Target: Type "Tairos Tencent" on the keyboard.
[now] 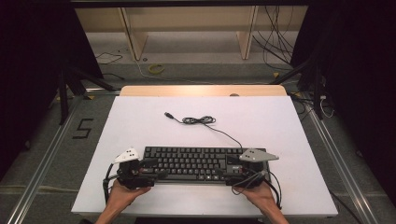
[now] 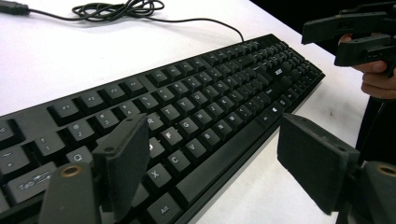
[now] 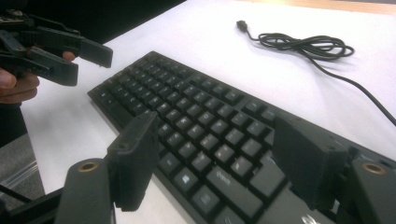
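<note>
A: While the keyboard (image 1: pixel 191 162) lies flat near the front edge of the white table (image 1: pixel 140 121), how are the two grippers placed?

B: The left gripper (image 1: pixel 148 169) is held over the keyboard's left end and the right gripper (image 1: pixel 227 171) over its right end. In each gripper view the jaws are seen spread wide, with nothing between them; the keys are merely straddled, not grasped.

A: What is seen of the cable?

B: The cable (image 1: pixel 219 130) is run from the keyboard's back edge to a loose coil (image 1: pixel 198 120) farther up the table, ending in a plug (image 1: pixel 168 114).

A: What could go wrong, should the keyboard be lifted by its ends?

B: If the jaws were closed on keycaps rather than on the frame, keys could be pressed or popped off, and the grip would likely be lost. If the two ends were raised unevenly, the board could be tilted and slid out of one side. The coil could be dragged along, and the plug might be snagged or swept off the table.
</note>
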`<state>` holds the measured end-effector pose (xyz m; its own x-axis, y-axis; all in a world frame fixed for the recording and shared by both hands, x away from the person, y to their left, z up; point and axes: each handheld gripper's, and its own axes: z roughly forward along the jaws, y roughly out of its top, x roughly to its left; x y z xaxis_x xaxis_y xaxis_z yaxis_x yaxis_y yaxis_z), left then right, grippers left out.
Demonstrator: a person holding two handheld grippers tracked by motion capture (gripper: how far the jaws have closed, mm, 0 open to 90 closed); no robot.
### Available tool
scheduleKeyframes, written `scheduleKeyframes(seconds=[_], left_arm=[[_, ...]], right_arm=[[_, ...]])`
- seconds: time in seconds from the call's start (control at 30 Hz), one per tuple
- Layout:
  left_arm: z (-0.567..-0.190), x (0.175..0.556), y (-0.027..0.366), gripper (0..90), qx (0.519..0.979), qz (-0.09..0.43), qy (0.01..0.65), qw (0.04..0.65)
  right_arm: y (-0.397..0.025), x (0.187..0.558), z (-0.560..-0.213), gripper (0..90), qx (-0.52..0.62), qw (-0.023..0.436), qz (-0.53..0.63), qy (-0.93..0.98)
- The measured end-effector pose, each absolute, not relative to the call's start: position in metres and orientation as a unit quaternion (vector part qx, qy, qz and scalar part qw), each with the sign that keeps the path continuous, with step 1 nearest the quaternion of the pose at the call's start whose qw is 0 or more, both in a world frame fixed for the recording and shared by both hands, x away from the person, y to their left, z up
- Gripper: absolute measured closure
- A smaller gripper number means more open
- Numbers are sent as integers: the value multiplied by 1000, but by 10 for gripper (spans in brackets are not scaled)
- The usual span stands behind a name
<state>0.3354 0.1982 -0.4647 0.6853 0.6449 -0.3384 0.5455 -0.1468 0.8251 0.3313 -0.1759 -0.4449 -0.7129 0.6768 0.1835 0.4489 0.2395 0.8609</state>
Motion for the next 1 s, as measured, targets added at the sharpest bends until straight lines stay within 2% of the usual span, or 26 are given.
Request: scheduleKeyframes(seconds=[0.4, 0.63, 0.7, 0.73, 0.77, 0.8, 0.87, 0.97, 1.0], left_arm=[[-466, 338, 204, 295, 762, 63, 414, 494], [-466, 342, 214, 410, 762, 71, 439, 471], [-466, 342, 217, 497, 761, 77, 449, 462], [-466, 343, 218, 497, 761, 77, 452, 460], [-466, 343, 219, 553, 760, 77, 457, 456], [-466, 344, 220, 575, 761, 80, 461, 450], [-467, 345, 222, 603, 762, 79, 466, 443], [-468, 345, 223, 692, 767, 79, 468, 431], [-468, 345, 223, 692, 769, 81, 469, 427]], right_arm=[[-136, 356, -445, 392, 343, 98, 482, 800], [-119, 365, -447, 492, 341, 92, 470, 809], [-108, 371, -448, 559, 342, 85, 459, 816], [-108, 371, -448, 559, 342, 85, 459, 816], [-105, 372, -448, 580, 343, 82, 456, 817], [-98, 375, -449, 624, 343, 79, 450, 821], [-94, 377, -450, 644, 342, 76, 448, 823], [-81, 382, -454, 721, 338, 70, 439, 829], [-81, 382, -454, 721, 338, 70, 439, 829]])
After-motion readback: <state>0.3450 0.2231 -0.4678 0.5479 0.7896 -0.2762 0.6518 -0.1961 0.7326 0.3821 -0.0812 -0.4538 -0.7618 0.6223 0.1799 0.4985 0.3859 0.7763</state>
